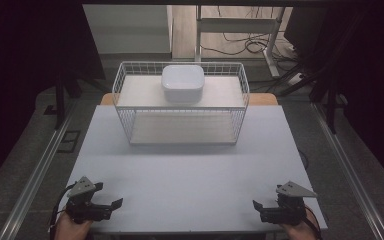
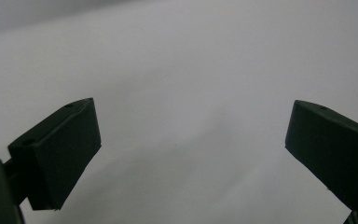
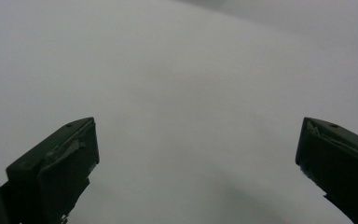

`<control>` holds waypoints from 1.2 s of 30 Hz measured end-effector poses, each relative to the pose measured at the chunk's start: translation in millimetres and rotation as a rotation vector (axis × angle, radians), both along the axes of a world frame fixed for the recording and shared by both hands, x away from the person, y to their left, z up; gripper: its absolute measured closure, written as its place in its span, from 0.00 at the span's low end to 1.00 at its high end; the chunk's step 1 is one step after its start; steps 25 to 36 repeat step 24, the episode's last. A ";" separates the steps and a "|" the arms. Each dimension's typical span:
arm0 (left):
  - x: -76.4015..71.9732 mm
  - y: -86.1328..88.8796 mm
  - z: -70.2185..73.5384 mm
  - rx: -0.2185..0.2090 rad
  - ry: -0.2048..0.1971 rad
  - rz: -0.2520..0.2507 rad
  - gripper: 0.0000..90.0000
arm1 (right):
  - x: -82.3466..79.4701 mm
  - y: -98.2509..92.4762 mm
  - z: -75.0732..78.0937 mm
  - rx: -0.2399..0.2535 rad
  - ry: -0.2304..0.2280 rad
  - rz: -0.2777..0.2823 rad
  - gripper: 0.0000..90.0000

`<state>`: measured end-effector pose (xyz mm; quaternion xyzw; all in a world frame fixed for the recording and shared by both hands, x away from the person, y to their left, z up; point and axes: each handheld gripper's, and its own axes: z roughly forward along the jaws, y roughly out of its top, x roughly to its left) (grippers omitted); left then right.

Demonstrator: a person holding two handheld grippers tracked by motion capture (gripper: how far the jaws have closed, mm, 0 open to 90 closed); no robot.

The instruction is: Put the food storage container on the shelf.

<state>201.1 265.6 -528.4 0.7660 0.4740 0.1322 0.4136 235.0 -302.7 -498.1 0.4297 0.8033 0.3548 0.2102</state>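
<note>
A white rounded square bowl (image 1: pixel 182 83) sits on the top shelf of a white wire rack (image 1: pixel 180 102) at the far middle of the table. My left gripper (image 1: pixel 114 204) rests at the table's near left corner, pointing right, open with nothing between its jaws. My right gripper (image 1: pixel 256 206) rests at the near right corner, pointing left, also open and empty. In the left gripper view my left gripper (image 2: pixel 193 140) has both black jaws wide apart over bare table. The right gripper view has my right gripper (image 3: pixel 198 149) just as wide apart, over bare table.
The pale grey table (image 1: pixel 185 170) is bare between the grippers and the rack. The rack's lower shelf (image 1: pixel 180 131) holds nothing. Metal rails (image 1: pixel 40 170) run along the floor on both sides. A desk frame and cables (image 1: pixel 250 40) stand behind the table.
</note>
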 end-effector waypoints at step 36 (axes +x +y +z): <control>8.2 -4.6 -4.5 0.043 0.079 0.003 0.05 | 2.2 -5.4 -6.6 -0.017 0.084 -0.014 0.00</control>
